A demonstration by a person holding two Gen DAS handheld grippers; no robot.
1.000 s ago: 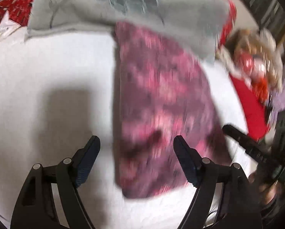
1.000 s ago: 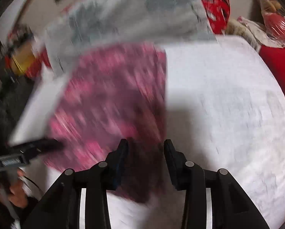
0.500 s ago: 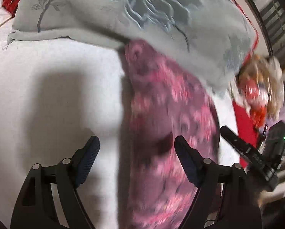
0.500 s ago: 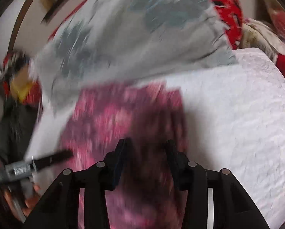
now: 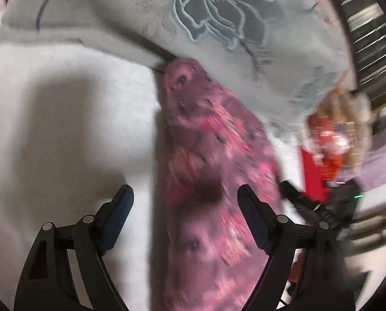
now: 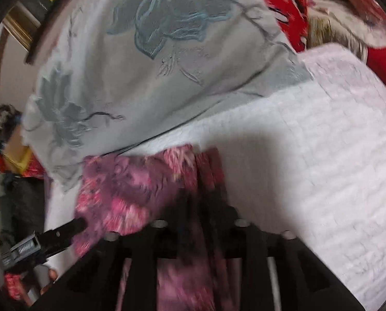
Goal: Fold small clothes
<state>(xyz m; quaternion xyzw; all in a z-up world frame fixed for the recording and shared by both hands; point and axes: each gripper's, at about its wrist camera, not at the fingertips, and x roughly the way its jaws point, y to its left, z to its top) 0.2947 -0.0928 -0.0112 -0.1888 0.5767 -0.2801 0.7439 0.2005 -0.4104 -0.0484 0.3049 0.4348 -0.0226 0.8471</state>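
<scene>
Left wrist view: your left gripper stands wide, pads clear of everything. The left finger hangs over the white cover; the right finger sits over the right part of the pink cloth. The cloth runs as a long narrow strip from the bottom edge up to the grey pillow, its far end tucked against the pillow's lower edge. Right of the strip your right gripper shows as a dark bar; its jaws cannot be read from here. Beyond it, a blurred red and tan pile.

Right wrist view: left gripper enters low left, tip at the cloth's left edge. Your right gripper is narrow, jaws just closing a little; cloth bunches between the fingers, but blur and shadow hide whether the pads press it. White cover fills the right side.
</scene>
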